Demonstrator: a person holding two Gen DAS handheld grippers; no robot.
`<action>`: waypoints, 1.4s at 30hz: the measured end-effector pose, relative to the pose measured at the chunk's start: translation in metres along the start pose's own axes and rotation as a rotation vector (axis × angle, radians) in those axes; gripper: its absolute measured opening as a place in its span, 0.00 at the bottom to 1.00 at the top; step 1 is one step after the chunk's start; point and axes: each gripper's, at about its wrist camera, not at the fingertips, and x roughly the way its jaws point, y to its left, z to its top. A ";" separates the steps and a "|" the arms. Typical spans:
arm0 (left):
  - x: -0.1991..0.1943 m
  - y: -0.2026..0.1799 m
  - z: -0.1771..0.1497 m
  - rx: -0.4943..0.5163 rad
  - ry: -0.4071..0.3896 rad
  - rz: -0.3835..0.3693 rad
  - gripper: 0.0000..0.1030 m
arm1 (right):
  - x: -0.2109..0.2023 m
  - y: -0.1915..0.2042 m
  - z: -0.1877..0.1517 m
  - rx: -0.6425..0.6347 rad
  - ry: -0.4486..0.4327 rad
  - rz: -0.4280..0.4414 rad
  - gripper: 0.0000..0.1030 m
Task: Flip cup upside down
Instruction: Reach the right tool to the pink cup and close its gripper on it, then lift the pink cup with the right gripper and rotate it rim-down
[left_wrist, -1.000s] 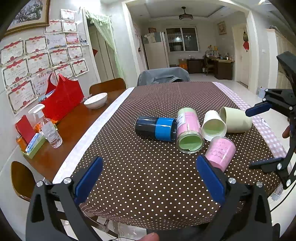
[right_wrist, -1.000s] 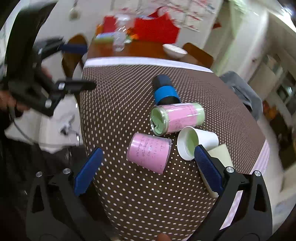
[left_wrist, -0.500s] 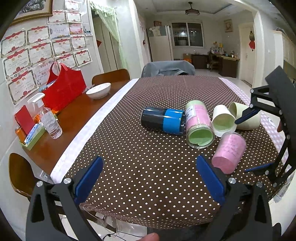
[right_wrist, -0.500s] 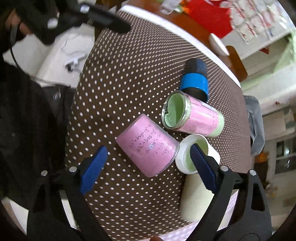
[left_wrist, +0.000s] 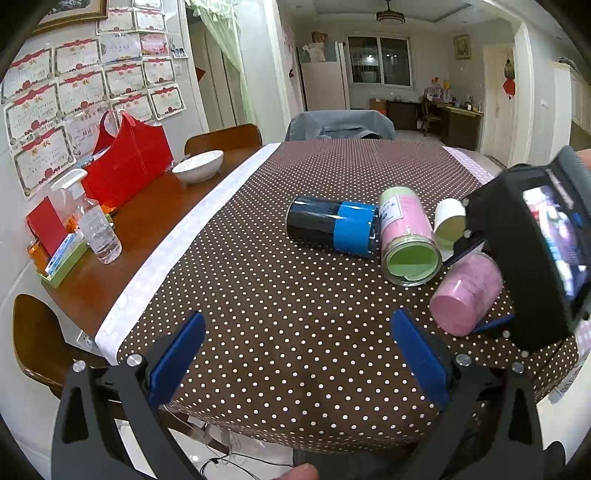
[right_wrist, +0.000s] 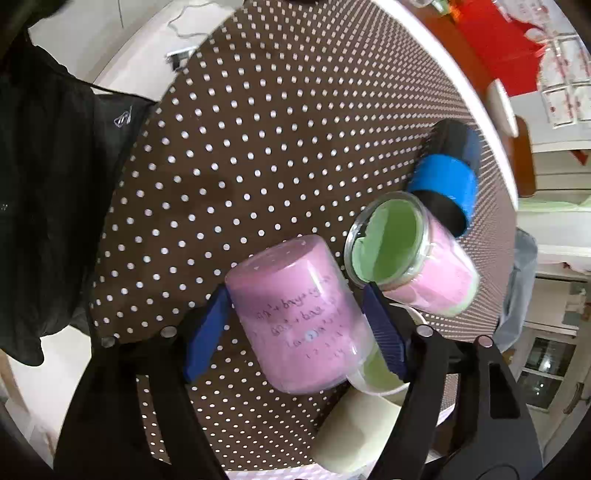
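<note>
Right gripper (right_wrist: 295, 325) straddles toppled pink plastic cup (right_wrist: 295, 314), pads at its sides, contact unclear; left gripper (left_wrist: 295, 354) wide, empty, over brown polka-dot tablecloth (left_wrist: 258, 295)

cup (right_wrist: 295, 314): pink | tablecloth (left_wrist: 295, 295): brown, white dots | fingers (right_wrist: 205, 332): blue

Even indoor light is filling the room, with a ceiling lamp (left_wrist: 388, 14) glowing overhead and the window (left_wrist: 378, 60) showing dark behind it. Both views are bending hard at the edges and darkening to black corners. The left view is staying sharp on the dotted tablecloth (left_wrist: 295, 288). The right view is blurring toward its rim, where the black and blue cup (right_wrist: 448, 173) is smearing, and the floor is washing out pale.
</note>
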 end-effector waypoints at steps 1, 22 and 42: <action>0.000 0.000 0.000 -0.002 0.001 -0.001 0.96 | 0.002 -0.002 0.002 0.008 0.006 0.014 0.67; -0.003 0.001 -0.002 -0.018 0.003 -0.008 0.96 | 0.014 -0.008 0.030 0.048 0.053 0.162 0.66; -0.027 -0.015 0.002 0.005 -0.052 -0.053 0.96 | -0.047 -0.038 -0.052 0.766 -0.339 0.217 0.60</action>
